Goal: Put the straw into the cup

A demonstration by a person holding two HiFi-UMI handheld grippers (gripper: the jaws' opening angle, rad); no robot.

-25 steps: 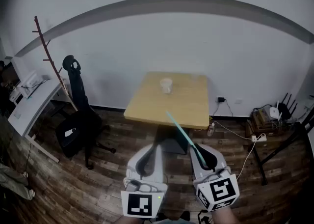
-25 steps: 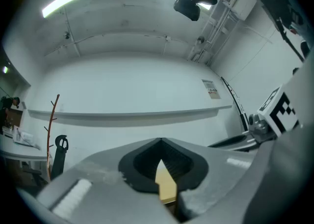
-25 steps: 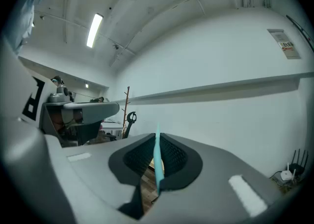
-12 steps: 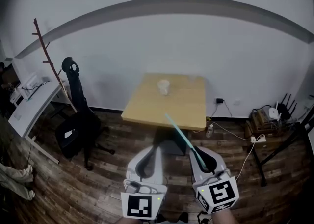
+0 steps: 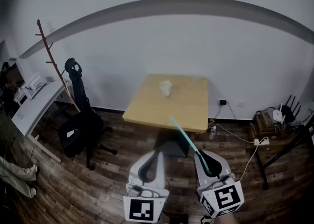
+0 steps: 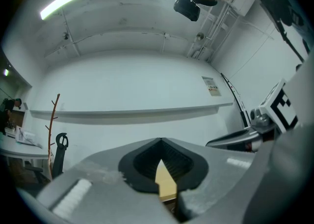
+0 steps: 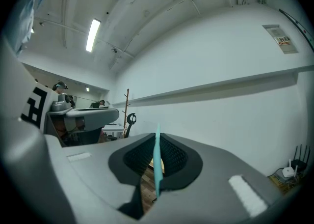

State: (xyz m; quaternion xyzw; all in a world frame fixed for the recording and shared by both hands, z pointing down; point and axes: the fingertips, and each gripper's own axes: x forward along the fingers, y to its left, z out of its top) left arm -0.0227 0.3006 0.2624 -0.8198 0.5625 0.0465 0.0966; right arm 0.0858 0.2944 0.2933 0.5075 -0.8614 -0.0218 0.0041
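1. Head view: the left gripper [image 5: 155, 153] sat at 6 o'clock in the frame and the right gripper [image 5: 202, 155] at 5 o'clock. Both were over the wooden floor [image 5: 98, 183], short of the table [image 5: 189, 107].
2. The cup [image 5: 166, 88] stood on the table's far half, toward 12 o'clock, too small and blurred to show its contents. The straw [image 5: 184, 134] ran out of the right gripper toward 11 o'clock. Its tip lay over the table's near edge, well apart from the cup.
3. Left gripper view: the jaw tips met with nothing between them. Only a sliver of tabletop [image 6: 166, 184] showed through the gap behind the pads.
4. Right gripper view: the jaws were closed on the straw [image 7: 157, 161], which rose toward 12 o'clock between the pads.
5. Judgement: the straw was in hand, so the pick-up looked done. The approach to the cup, lining the straw up over its mouth and the insertion were all left.
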